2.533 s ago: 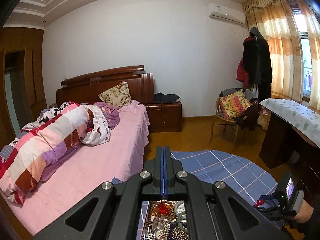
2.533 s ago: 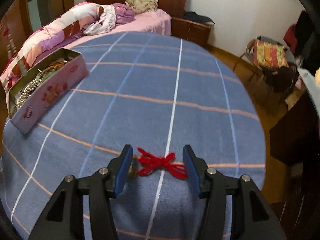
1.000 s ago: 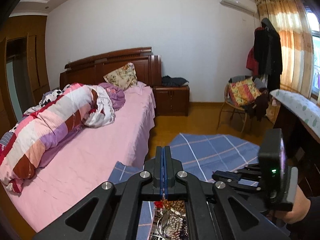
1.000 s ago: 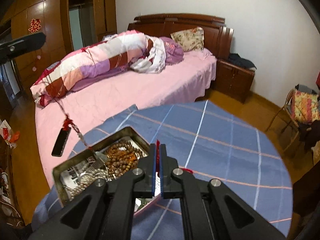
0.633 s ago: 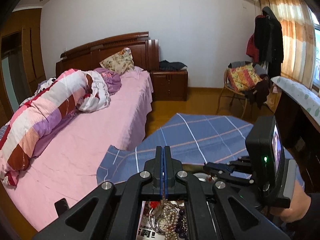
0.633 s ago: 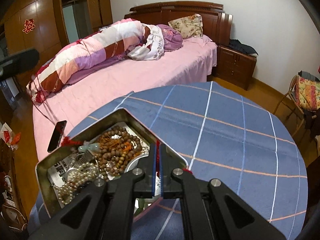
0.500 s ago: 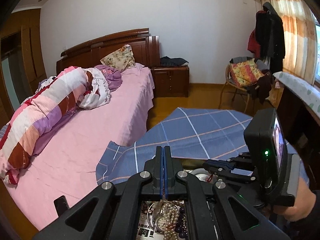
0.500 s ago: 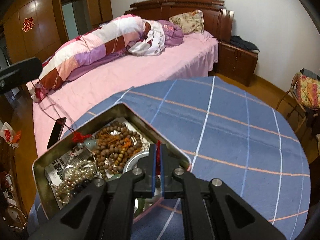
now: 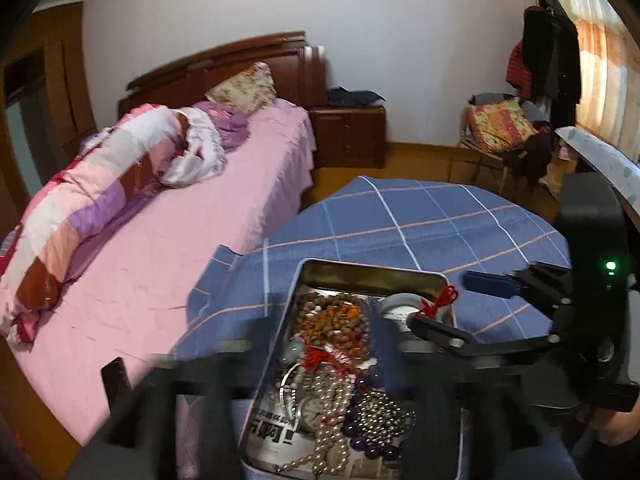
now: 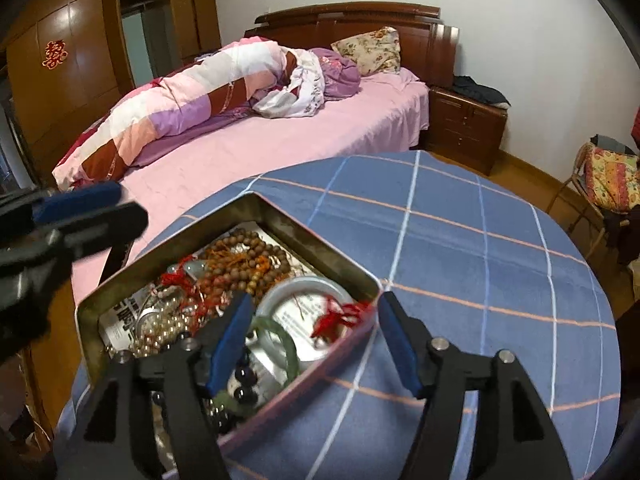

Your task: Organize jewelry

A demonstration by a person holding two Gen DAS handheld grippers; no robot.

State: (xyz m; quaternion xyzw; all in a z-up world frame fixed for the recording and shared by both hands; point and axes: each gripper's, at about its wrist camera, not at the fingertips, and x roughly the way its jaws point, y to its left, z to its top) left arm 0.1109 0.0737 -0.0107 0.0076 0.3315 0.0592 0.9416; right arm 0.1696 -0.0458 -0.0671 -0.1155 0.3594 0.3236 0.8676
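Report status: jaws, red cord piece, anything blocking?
Both grippers' jaws opening, nothing pinched. Red cord lies at the tin rim, between right gripper jaws. Nothing blocking.

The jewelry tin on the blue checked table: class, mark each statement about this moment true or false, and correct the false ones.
1. The tin has its lid on. False: it is open, with beads and bangles showing inside.
2. A red cord lies at the tin's rim, between the fingers of the right hand-held gripper. True.
3. The right hand-held gripper is clamped shut. False: its jaws are opening, and its pads stand clear of the cord.
4. A brown bead strand lies in the tin. True.
5. The tablecloth is plain red. False: it is blue with white and orange lines.
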